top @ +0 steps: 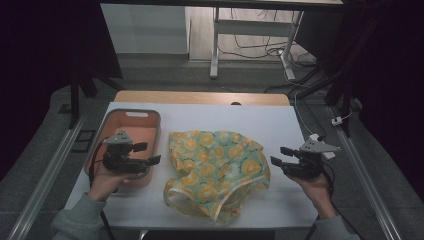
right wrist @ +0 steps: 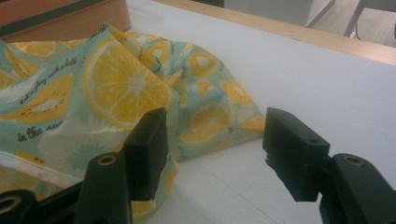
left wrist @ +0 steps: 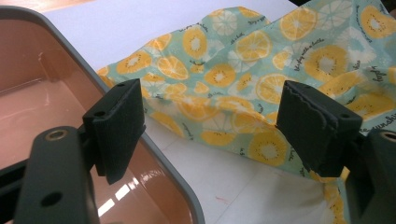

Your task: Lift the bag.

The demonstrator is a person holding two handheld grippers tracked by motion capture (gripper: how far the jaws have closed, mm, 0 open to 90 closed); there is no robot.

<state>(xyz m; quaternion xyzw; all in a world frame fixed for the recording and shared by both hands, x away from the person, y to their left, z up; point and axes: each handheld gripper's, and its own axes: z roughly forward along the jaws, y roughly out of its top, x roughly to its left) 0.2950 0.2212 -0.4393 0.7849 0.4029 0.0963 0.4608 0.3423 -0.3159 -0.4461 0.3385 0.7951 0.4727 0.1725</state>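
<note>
A crumpled cloth (top: 215, 170), teal with yellow citrus slices, lies in the middle of the white table (top: 240, 117). My left gripper (top: 148, 153) hovers at the right rim of a salmon-pink bin (top: 135, 113), jaws open and pointing toward the cloth. In the left gripper view the open left gripper (left wrist: 210, 126) frames the cloth (left wrist: 243, 70), beside the bin's rim (left wrist: 173, 177). My right gripper (top: 279, 155) stands open just right of the cloth. The right gripper (right wrist: 215, 149) has bare table between its jaws, and its left jaw overlaps the cloth's edge (right wrist: 93, 93).
The bin looks empty inside (left wrist: 37, 107) and shows as a corner in the right gripper view (right wrist: 70, 18). A wooden strip (top: 200, 97) borders the table's far edge. Behind it stand a desk's white legs (top: 215, 50) and loose cables (top: 260, 50) on the floor.
</note>
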